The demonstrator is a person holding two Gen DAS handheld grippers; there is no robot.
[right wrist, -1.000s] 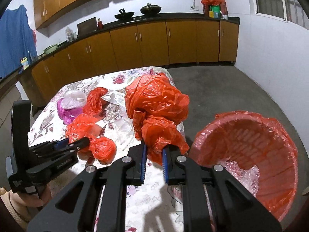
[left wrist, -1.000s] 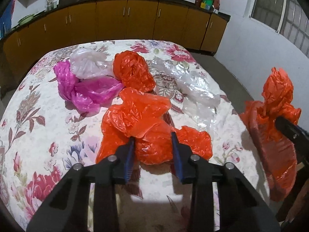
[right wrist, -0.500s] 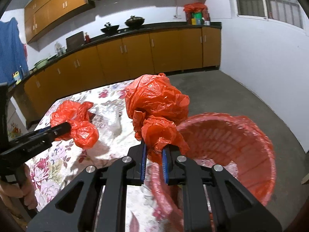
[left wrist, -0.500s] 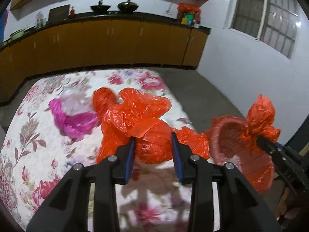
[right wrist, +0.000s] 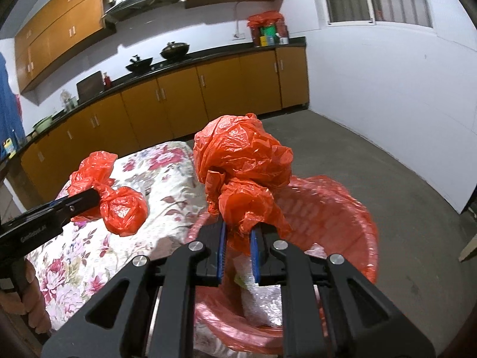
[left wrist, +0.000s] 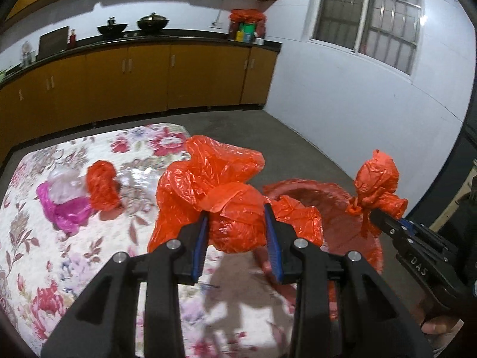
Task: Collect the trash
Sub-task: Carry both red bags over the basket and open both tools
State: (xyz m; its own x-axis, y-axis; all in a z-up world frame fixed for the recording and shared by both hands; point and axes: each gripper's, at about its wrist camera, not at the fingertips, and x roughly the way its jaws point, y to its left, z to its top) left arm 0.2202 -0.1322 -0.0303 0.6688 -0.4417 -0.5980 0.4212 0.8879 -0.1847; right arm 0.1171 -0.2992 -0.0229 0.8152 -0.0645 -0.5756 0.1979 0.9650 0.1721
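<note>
The table (left wrist: 89,268) under its floral cloth takes up most of my left view, and just off its near corner sits the red-lined bin (right wrist: 351,208), which already has some clear crumpled plastic in the bottom, so I judge the collecting is well under way but not finished. My right claw (right wrist: 238,246) is clamped on an orange plastic bag (right wrist: 241,161), held over the bin's mouth; that one looks ready to be dropped in. My left claw (left wrist: 235,246) grips a second orange bag (left wrist: 214,191), a bigger, looser bundle, which hangs above the table's edge beside the bin rather than over it, so I think it needs carrying a little further right. Left on the cloth, well away at the far side, I can see a smaller orange bag (left wrist: 103,186), a pink bag (left wrist: 64,210) with a pale clear one (left wrist: 65,179) resting on it, and some clear film near them; those are yet to be picked up.
</note>
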